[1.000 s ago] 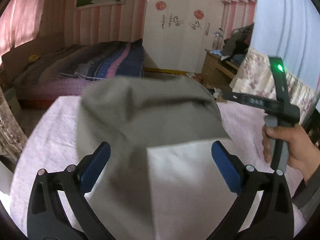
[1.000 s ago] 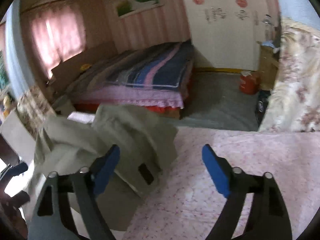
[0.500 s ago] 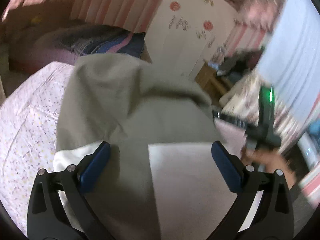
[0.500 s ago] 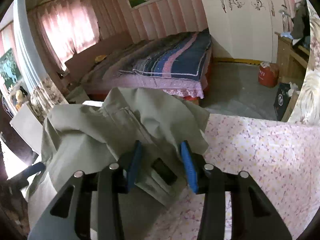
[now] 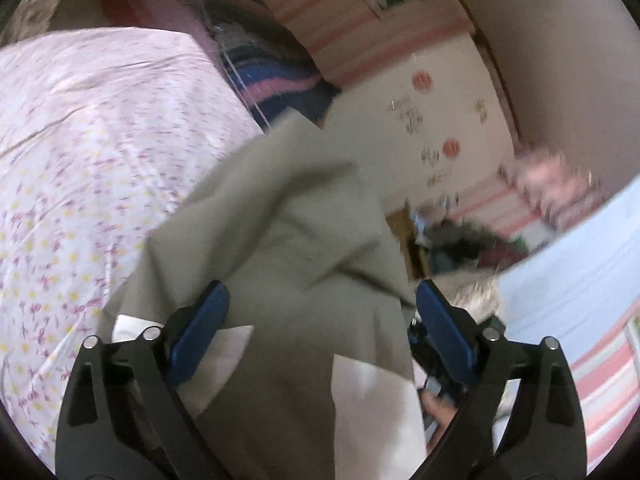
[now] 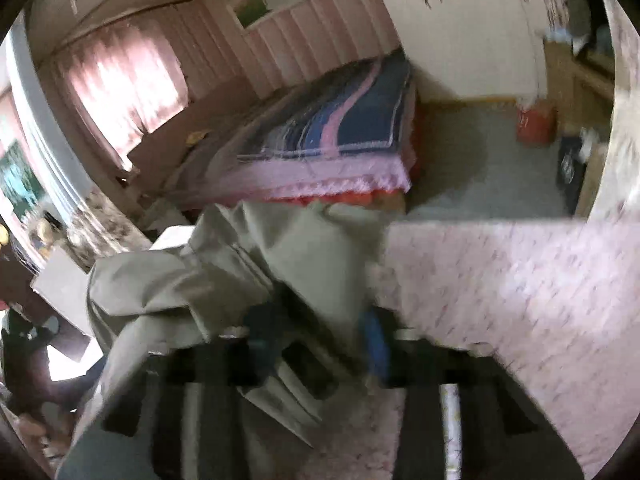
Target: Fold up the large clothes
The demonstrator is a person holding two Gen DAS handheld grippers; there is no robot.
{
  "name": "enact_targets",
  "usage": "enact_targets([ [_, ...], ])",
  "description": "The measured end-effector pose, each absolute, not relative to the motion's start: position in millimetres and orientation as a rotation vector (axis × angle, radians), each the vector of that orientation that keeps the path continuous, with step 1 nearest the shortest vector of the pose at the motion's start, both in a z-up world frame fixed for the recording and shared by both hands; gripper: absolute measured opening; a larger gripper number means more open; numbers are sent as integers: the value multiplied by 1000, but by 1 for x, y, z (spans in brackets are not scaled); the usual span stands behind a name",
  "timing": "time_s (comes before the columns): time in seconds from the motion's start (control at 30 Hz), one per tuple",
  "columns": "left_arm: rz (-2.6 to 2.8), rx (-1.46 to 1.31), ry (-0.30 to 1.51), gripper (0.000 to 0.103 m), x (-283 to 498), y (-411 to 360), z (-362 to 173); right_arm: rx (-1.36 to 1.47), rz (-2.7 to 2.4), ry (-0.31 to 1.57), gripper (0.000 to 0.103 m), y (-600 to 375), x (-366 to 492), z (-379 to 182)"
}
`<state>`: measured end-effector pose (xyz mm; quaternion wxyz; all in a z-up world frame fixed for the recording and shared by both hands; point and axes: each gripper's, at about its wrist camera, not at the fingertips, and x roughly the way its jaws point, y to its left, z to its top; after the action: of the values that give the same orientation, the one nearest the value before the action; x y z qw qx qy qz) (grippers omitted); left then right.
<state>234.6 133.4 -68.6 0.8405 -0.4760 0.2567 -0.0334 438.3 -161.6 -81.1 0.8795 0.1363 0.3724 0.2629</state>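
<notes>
A large grey-green garment (image 5: 300, 240) lies bunched on the floral pink sheet (image 5: 80, 140), with white lining (image 5: 368, 400) showing near me. My left gripper (image 5: 322, 334) is rolled to one side. Its jaws stand wide and are closing, with the cloth between them but touching neither blue pad. In the right wrist view the garment (image 6: 180, 292) rises in folds at the sheet's (image 6: 500, 280) edge. My right gripper (image 6: 316, 334), blurred, has its jaws closing with a fold of the garment pinched between the pads. A hand (image 5: 436, 404) shows past the left gripper's right finger.
A bed with a striped blue and pink blanket (image 6: 340, 128) stands beyond the sheet's far edge. A red container (image 6: 534, 124) sits on the grey floor near a wooden cabinet (image 6: 568, 80). A white wardrobe (image 5: 420, 120) fills the back wall.
The right jaws have gone from wide apart to closed on a fold of the garment. The left gripper has rolled sideways and dropped closer to the cloth, its jaws slightly narrower.
</notes>
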Motion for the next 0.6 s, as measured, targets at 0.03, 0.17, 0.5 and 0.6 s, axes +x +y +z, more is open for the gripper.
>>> enact_targets([
  [0.03,-51,-1013,531,91,231,134,-71,285,544,771,17,-162,438,-79],
  [0.17,-4,-975,497,88,222,128,-73,249,527,741,12,-163,439,-76],
  [0.5,-2,-957,498,86,215,120,-86,229,526,784,6,-154,499,-59],
  [0.6,-5,-979,495,86,214,123,-90,146,506,793,4,-143,505,-58],
])
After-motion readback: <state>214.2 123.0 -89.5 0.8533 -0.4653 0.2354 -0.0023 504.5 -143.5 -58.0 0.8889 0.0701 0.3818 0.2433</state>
